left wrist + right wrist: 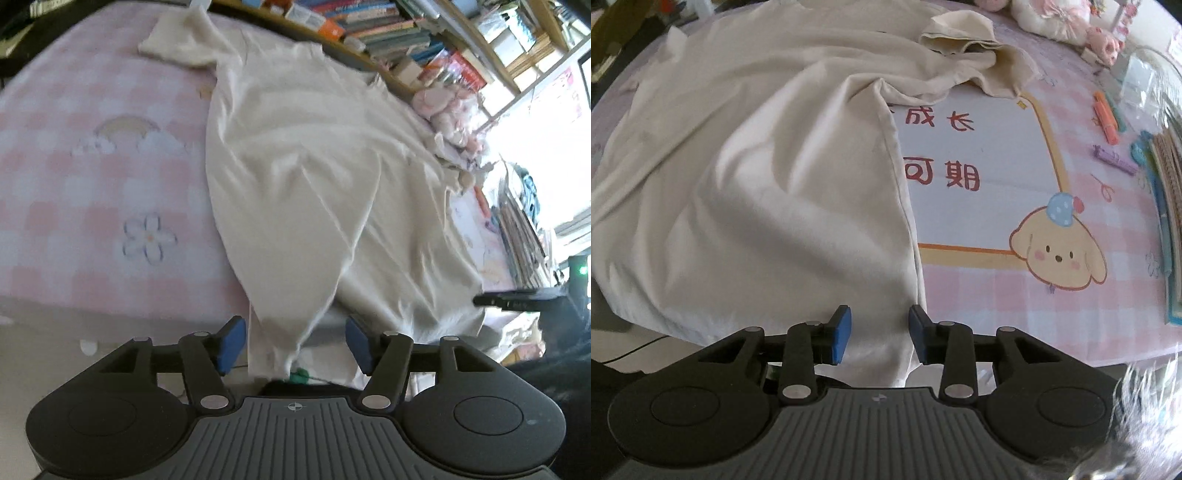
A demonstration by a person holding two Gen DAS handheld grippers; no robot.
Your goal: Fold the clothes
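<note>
A cream-white T-shirt (314, 155) lies spread on a pink checked table cover (74, 192), with one sleeve at the far left. Its hem hangs over the near table edge. My left gripper (295, 345) is open, with a hanging hem corner between its blue pads, not pinched. In the right wrist view the same shirt (757, 166) covers the left half of the table. My right gripper (880, 334) is open, its blue pads either side of the shirt's lower right hem corner. The shirt's other sleeve (964, 40) lies bunched at the far end.
A printed panel with red characters and a cartoon dog (1060, 254) lies right of the shirt. Pens and markers (1106, 118) and stacked books (1167, 221) are at the right edge. Plush toys (1052, 14) sit at the far end. A bookshelf (388, 29) stands behind the table.
</note>
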